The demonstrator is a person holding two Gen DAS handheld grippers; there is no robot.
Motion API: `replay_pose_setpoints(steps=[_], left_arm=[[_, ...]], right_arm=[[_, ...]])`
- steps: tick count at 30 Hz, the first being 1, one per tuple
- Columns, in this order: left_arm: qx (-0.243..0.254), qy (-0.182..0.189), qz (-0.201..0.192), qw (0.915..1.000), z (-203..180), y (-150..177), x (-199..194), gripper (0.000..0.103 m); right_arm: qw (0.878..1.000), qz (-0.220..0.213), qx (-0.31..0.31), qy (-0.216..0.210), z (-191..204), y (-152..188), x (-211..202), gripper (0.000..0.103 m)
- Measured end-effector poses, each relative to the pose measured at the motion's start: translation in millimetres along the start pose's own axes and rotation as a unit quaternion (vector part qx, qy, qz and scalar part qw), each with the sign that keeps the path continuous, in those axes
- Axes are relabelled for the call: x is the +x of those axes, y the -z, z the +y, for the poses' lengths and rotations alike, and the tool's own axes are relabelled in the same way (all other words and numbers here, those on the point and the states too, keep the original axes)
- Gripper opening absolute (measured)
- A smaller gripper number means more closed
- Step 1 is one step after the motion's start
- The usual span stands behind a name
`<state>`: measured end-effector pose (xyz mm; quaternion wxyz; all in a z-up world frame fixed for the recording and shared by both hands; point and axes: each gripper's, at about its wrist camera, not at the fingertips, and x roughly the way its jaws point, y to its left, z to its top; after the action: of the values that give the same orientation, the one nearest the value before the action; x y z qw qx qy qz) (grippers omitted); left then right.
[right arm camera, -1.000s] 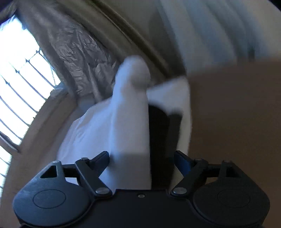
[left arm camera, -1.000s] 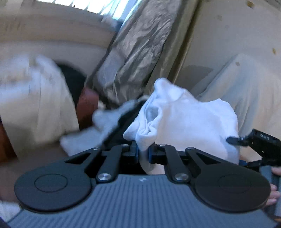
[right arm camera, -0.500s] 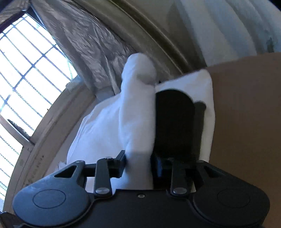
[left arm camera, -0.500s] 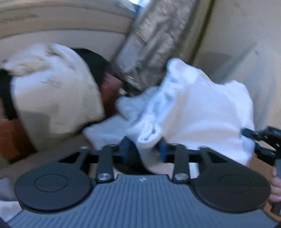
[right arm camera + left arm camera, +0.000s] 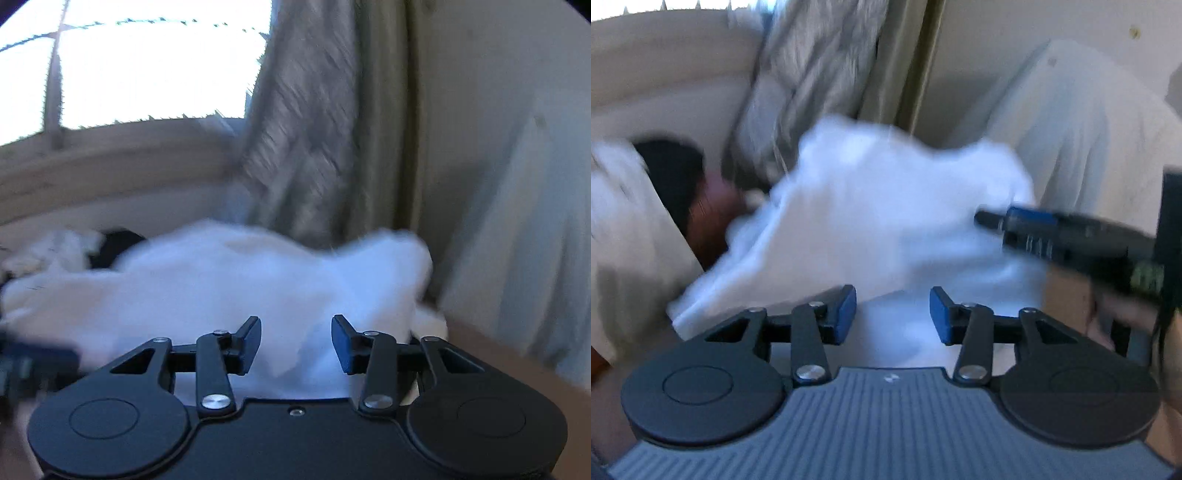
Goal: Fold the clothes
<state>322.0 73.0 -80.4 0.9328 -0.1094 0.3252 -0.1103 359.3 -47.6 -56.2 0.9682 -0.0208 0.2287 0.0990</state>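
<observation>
Because the white garment [image 5: 886, 221] is soft, light and limp, it will probably sag and slide wherever it is unsupported, so an edge or corner looks like the best hold. It lies crumpled mid-frame in both views. The left gripper [image 5: 893, 314] and right gripper [image 5: 296, 345] have their jaws apart, clamping nothing.

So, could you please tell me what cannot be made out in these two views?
- Left wrist view: the white garment is motion-blurred, so its folds are unreadable.
- Left wrist view: the right gripper is cut off by the edge.
- Right wrist view: the dark item behind the garment is mostly hidden.
</observation>
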Motion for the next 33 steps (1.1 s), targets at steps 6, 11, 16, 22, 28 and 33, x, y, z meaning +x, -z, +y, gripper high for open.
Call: replay_pose_setpoints(steps=[6,11,16,22,28,33], left_arm=[[0.035,0.009,-0.022,0.9991,-11.3,0.5,-21.5,0.048],[0.003,0.016,-0.012,0.9998,-5.7,12.2,-30.6,0.055],[0.021,-0.011,0.008,0.9997,-24.3,32.4,-51.6,0.063],[0.04,-0.03,0.008,0.9987,-53.7,60.8,-111.0,0.078],[0.061,-0.03,0.001,0.9977,-79.0,86.1,-162.6,0.085],[0.073,-0.03,0.005,0.9968,-92.4,105.4,-188.4,0.087]], right_arm=[[0.992,-0.024,0.121,-0.002,-32.7,12.6,-10.3,0.04],[0.999,-0.011,-0.001,-0.036,-10.2,46.3,-50.5,0.052],[0.998,0.025,-0.013,-0.061,-6.2,93.7,-90.2,0.063],[0.995,0.025,0.093,-0.01,-6.5,105.1,-156.6,0.067],[0.99,0.02,0.134,0.034,-3.2,97.7,-215.1,0.072],[0.99,0.019,0.128,0.06,0.0,100.8,-251.2,0.076]])
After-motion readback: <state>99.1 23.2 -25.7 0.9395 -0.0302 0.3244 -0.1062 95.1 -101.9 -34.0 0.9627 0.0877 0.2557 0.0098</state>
